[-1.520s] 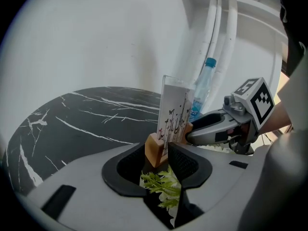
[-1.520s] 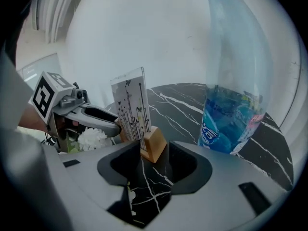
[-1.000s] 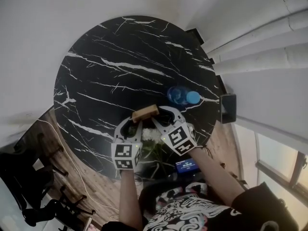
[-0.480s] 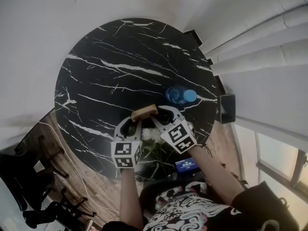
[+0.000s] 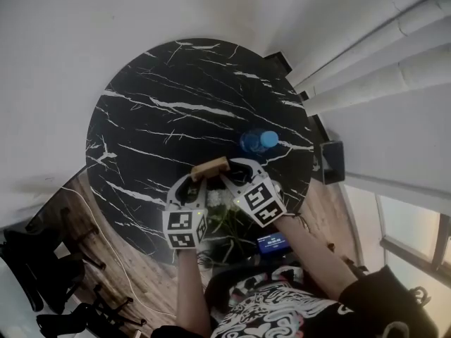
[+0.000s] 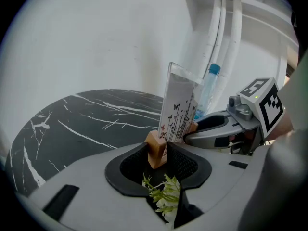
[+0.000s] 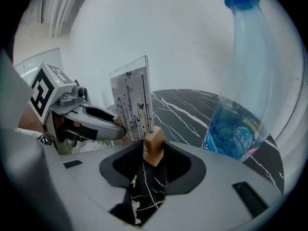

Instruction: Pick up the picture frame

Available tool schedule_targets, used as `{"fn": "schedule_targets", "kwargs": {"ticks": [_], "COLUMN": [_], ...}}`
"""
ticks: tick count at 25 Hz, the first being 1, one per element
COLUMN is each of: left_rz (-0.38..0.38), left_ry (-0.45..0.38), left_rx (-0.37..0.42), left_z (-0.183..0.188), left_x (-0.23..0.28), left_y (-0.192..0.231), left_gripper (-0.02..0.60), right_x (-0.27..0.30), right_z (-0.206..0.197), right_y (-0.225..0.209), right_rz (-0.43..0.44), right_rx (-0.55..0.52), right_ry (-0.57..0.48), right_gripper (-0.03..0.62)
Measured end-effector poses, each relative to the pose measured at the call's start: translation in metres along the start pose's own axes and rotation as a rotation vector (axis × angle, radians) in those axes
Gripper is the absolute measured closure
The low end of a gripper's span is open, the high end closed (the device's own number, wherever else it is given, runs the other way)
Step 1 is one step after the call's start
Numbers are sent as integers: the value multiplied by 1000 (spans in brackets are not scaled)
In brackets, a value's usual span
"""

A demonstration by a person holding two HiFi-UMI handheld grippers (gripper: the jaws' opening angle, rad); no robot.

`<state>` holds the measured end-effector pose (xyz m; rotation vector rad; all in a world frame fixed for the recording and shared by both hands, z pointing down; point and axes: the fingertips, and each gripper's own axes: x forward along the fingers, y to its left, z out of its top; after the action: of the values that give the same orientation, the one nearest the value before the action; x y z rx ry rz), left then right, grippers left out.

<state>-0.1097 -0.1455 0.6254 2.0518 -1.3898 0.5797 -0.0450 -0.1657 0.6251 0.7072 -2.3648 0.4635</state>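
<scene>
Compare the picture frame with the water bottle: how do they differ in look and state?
The picture frame is a flat clear panel with printed butterflies in a wooden base; the water bottle is rounded, blue-tinted and blue-capped. The left hand-held gripper grips the picture frame's base and the right hand-held gripper's jaws are closing on it; the water bottle stands untouched. Both are upright over the black marbled table.
</scene>
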Motion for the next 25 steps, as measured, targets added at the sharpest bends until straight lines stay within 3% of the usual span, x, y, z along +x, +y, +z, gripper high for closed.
{"fn": "schedule_targets", "kwargs": {"ticks": [25], "left_rz": [-44], "left_ry": [-109], "left_rx": [45], "left_z": [41], "left_x": [-72], "left_y": [-40], "left_gripper": [446], "right_x": [-76], "right_z": [36], "right_y": [32], "right_rz": [-94], "right_rx": [12], "right_ry": [-90], "right_gripper": [464]}}
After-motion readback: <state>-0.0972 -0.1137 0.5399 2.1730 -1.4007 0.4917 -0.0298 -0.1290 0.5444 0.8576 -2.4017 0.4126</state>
